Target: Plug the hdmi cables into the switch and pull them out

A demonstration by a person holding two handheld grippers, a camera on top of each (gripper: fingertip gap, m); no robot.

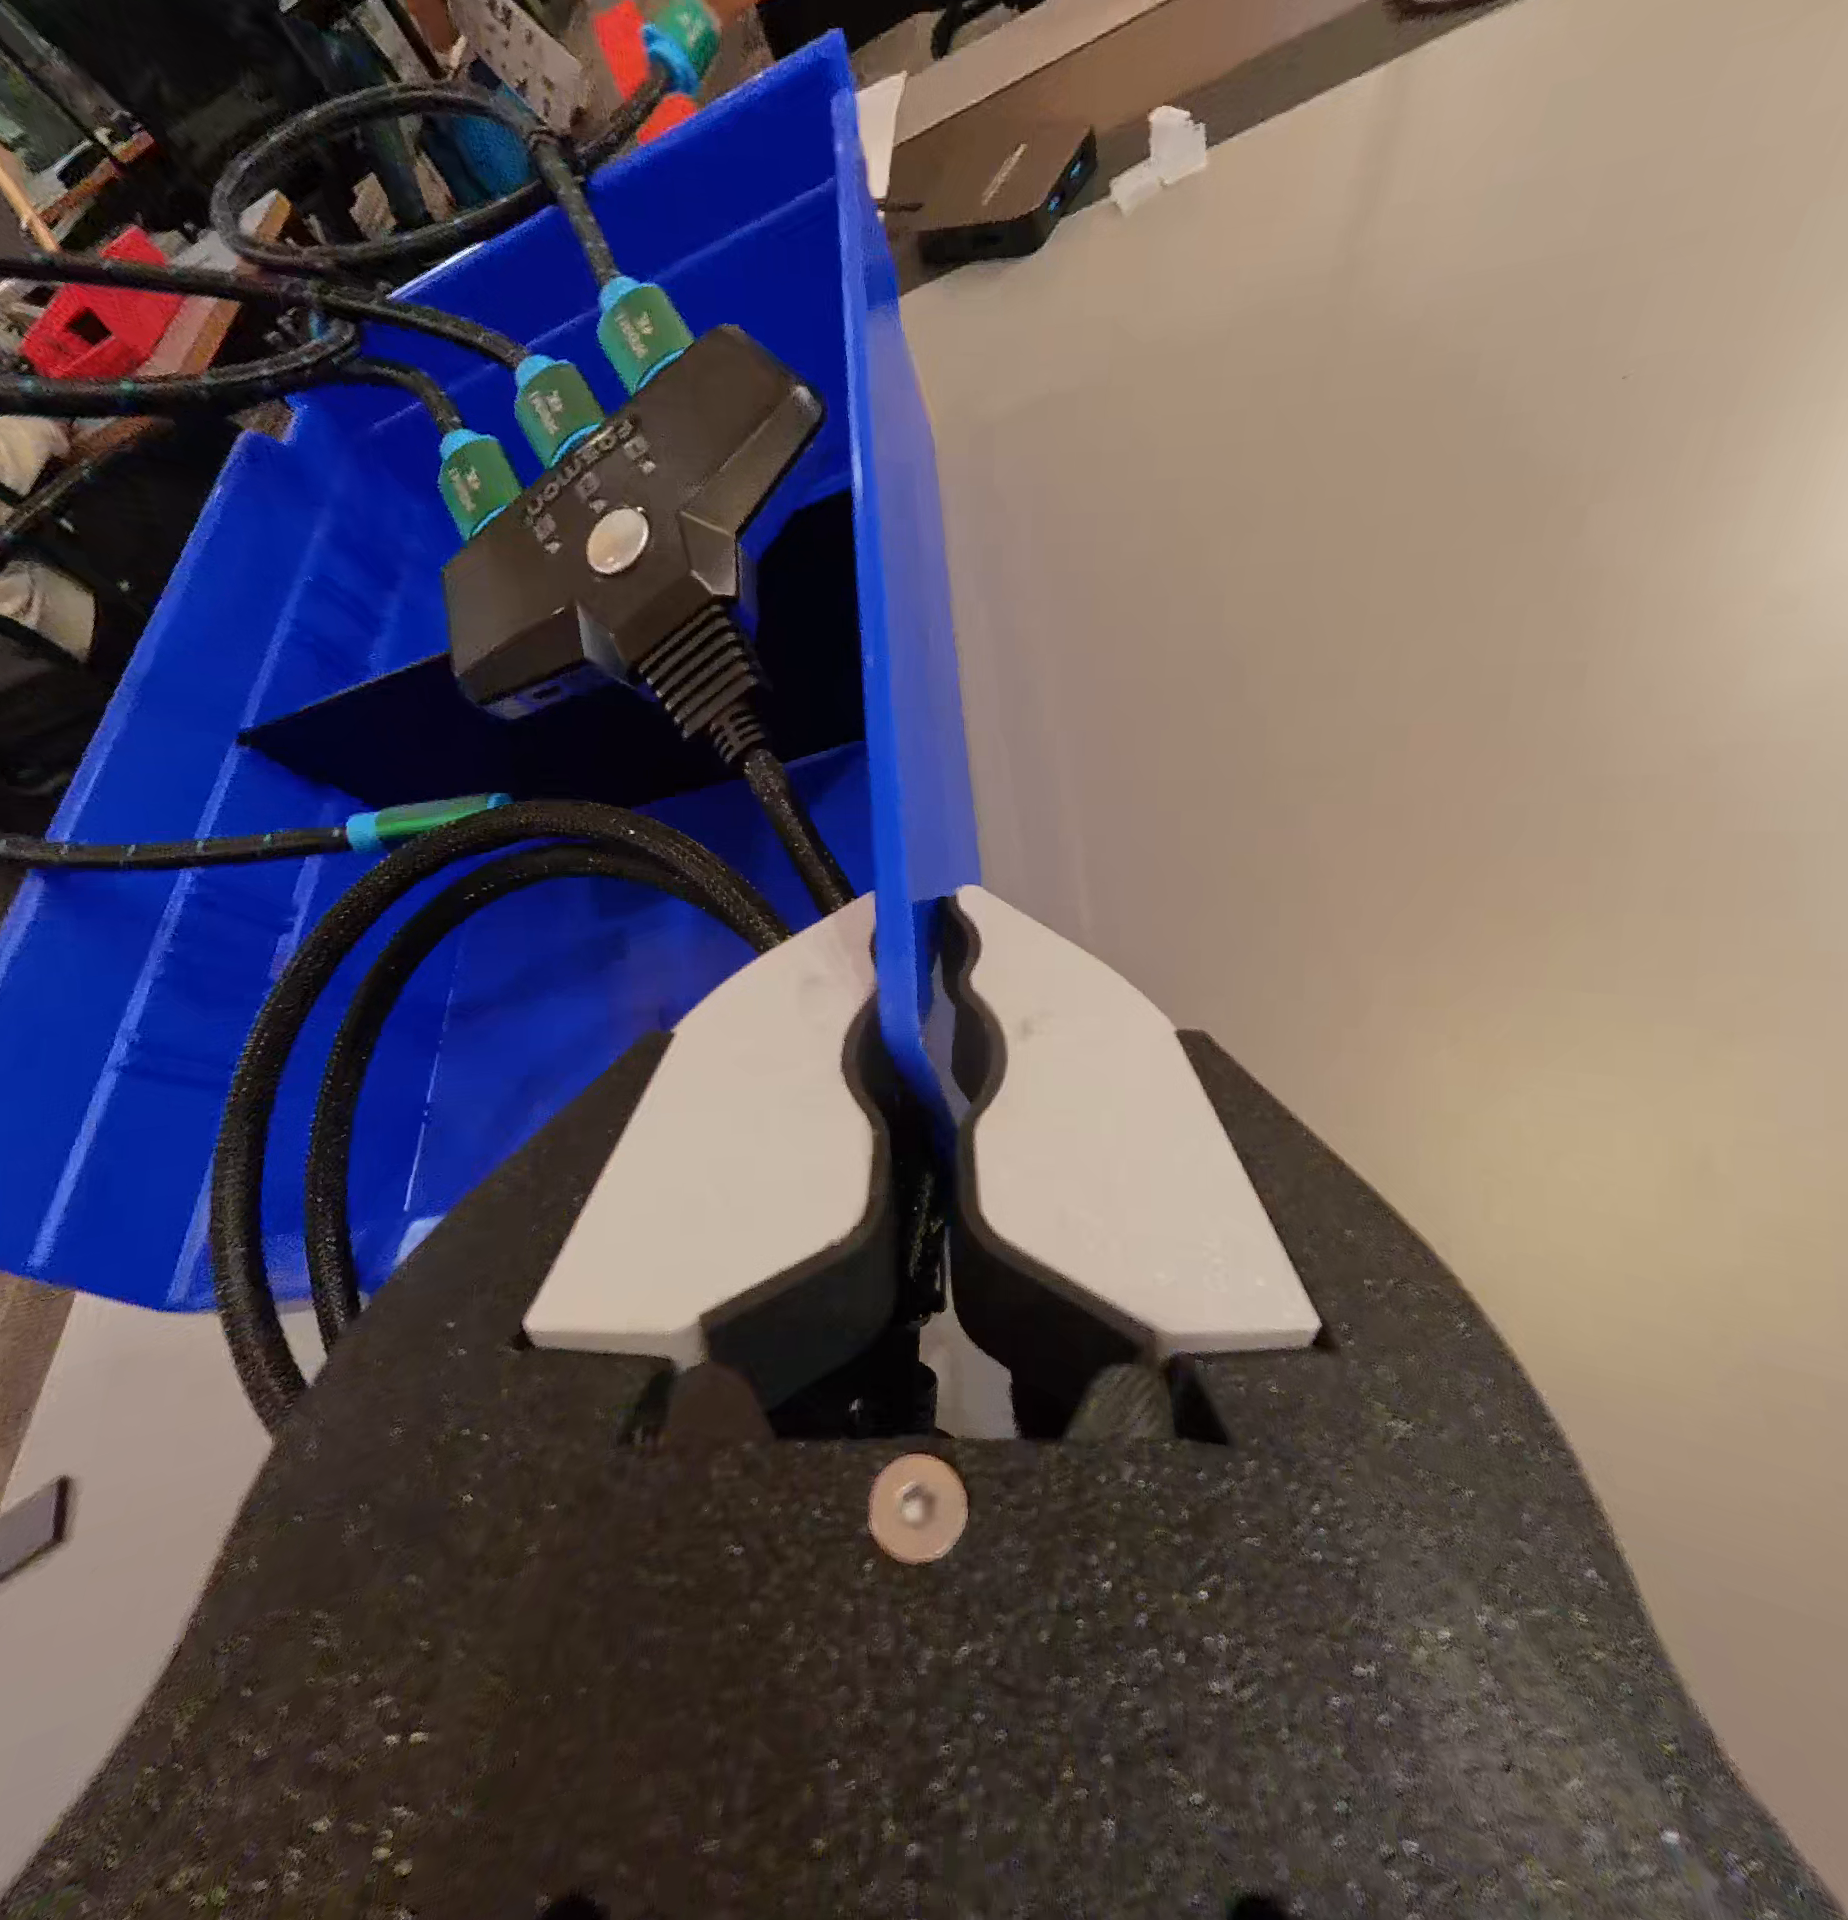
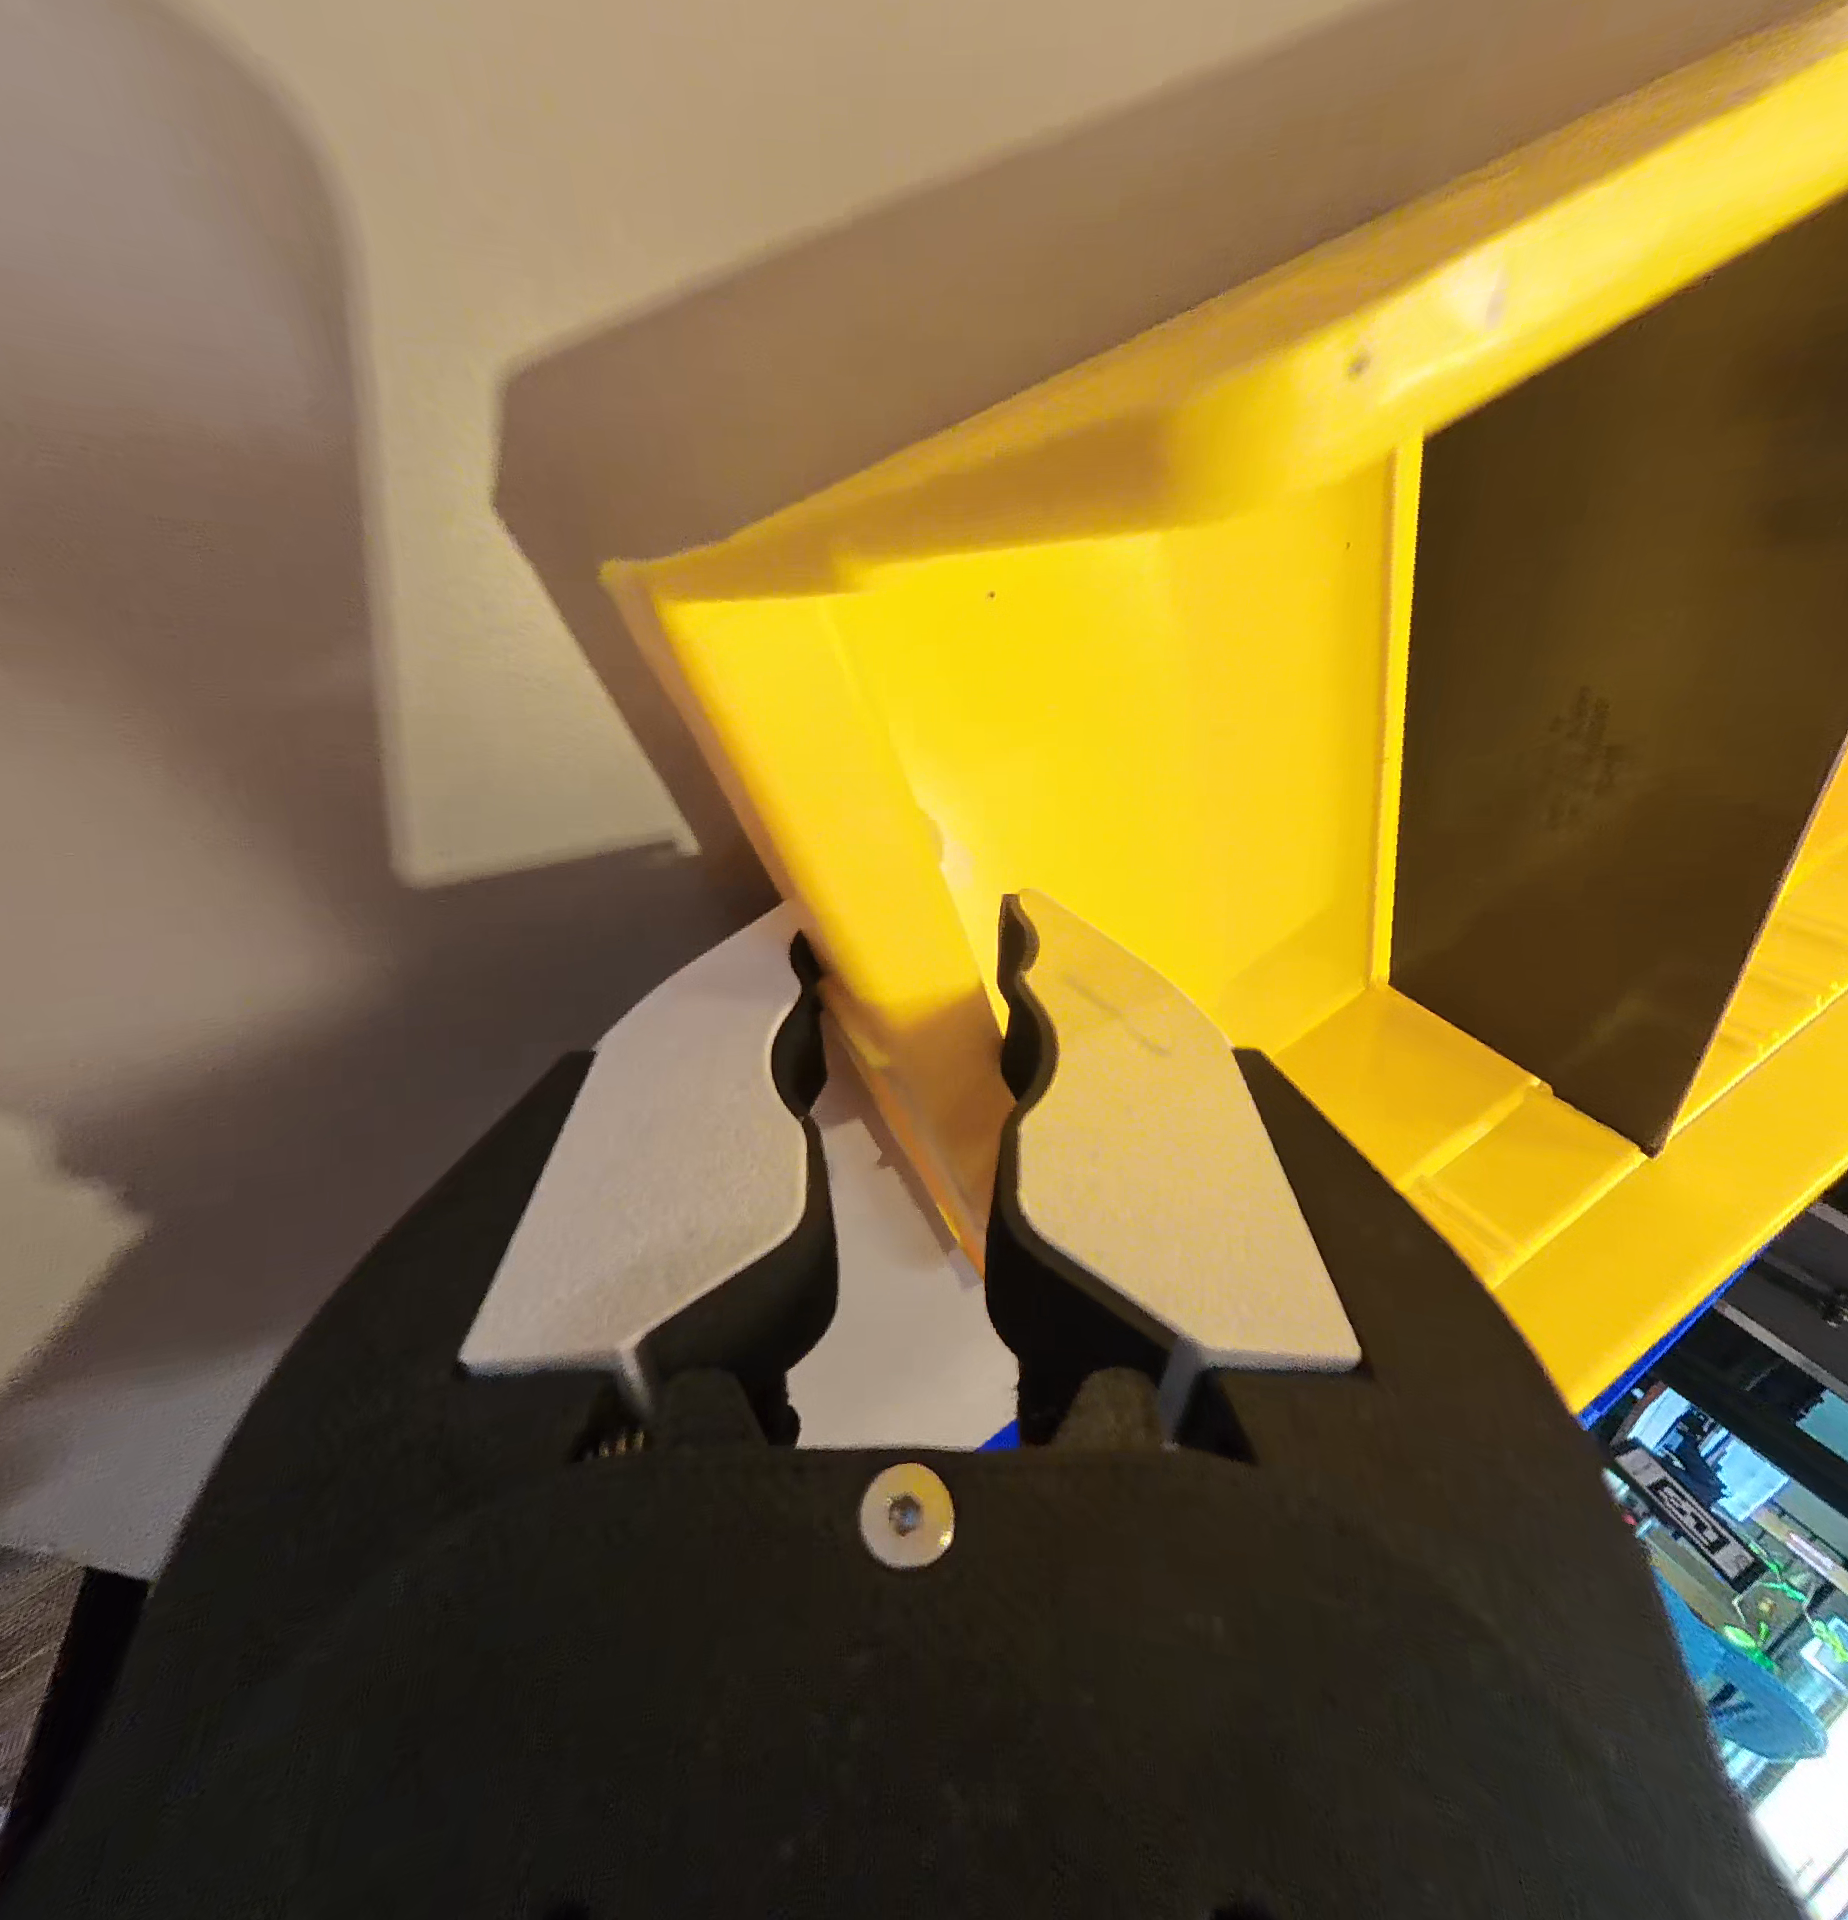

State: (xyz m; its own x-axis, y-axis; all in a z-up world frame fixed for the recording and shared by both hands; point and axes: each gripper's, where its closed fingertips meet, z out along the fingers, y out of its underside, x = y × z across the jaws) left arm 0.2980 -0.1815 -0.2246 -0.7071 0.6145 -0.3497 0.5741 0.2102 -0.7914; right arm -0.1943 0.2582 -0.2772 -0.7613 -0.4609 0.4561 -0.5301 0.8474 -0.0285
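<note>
HDMI switch (image 1: 629, 530), three cables seated, ahead of left gripper (image 1: 915, 1023) clamped on blue bin (image 1: 904, 623) wall; keep bin level, with right gripper (image 2: 904, 1023) part-open astride yellow bin (image 2: 1107, 727) wall.

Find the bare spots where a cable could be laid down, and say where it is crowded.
Free: the pale tabletop right of the blue bin wall. Crowded: inside that bin, where the HDMI switch, three green plugs and looped black cable lie.
</note>
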